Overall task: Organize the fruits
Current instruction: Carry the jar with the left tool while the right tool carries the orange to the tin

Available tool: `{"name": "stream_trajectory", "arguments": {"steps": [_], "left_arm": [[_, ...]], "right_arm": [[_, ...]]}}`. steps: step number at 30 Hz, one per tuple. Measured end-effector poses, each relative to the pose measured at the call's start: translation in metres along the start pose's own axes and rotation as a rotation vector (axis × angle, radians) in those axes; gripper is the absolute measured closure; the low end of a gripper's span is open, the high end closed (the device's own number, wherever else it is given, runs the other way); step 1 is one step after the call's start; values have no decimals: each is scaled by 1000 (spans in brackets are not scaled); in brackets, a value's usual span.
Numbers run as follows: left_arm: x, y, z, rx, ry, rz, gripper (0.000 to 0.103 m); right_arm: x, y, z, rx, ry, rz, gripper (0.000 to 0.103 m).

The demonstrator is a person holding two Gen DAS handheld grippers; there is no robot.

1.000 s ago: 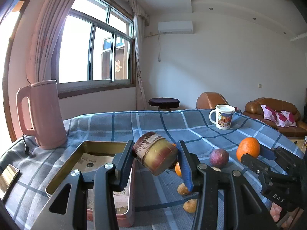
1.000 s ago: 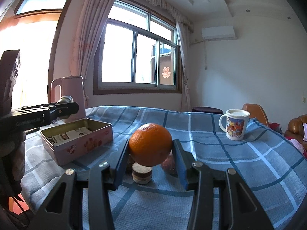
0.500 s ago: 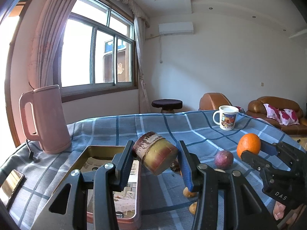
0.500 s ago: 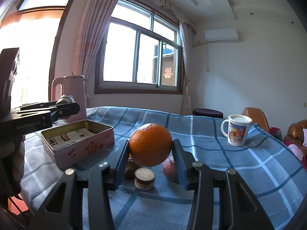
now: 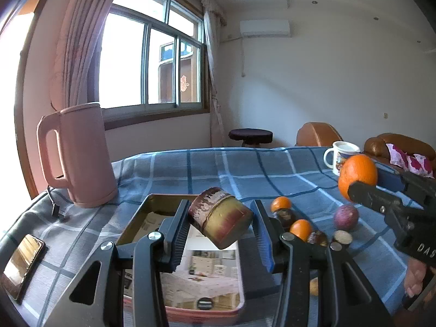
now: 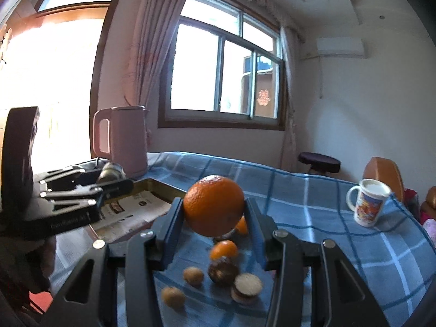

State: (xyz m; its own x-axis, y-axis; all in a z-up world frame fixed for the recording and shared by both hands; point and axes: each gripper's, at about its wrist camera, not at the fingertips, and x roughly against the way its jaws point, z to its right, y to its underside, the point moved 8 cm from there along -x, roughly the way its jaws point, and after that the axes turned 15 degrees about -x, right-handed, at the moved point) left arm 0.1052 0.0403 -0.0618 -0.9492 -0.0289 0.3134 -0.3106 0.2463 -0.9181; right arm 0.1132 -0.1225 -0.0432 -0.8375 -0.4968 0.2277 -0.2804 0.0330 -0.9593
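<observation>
My left gripper (image 5: 220, 226) is shut on a short cut piece of sugarcane (image 5: 220, 222), held over the open pink tin box (image 5: 190, 272) lined with printed paper. My right gripper (image 6: 214, 218) is shut on a large orange (image 6: 214, 209); it also shows in the left wrist view (image 5: 358, 175), raised at the right. On the blue checked cloth lie small oranges (image 5: 280, 203), a purple passion fruit (image 5: 346, 216), sugarcane pieces (image 6: 246, 287) and small brown fruits (image 6: 193, 274). The tin's rim (image 6: 160, 185) lies left of the orange, with my left gripper (image 6: 114, 182) above it.
A pink kettle (image 5: 76, 155) stands at the table's back left, with a phone (image 5: 21, 264) near the left edge. A printed mug (image 6: 369, 205) stands at the right. A stool (image 5: 250, 135) and brown sofas (image 5: 395, 144) are beyond the table.
My left gripper has moved over the tin box with the sugarcane piece. My right gripper has lifted the orange higher and moved left toward the tin.
</observation>
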Motion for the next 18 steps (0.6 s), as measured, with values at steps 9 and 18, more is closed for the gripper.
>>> {"name": "stream_trajectory", "arguments": {"steps": [9,18], "left_arm": [[-14,14,-31,19,-24,-54,56],[-29,26,-52,31,-27,-113,56]], "right_arm": [[-36,-10,-33,52,-36,-72,55],[-69,-8,-64,113,-56,-135,55]]}}
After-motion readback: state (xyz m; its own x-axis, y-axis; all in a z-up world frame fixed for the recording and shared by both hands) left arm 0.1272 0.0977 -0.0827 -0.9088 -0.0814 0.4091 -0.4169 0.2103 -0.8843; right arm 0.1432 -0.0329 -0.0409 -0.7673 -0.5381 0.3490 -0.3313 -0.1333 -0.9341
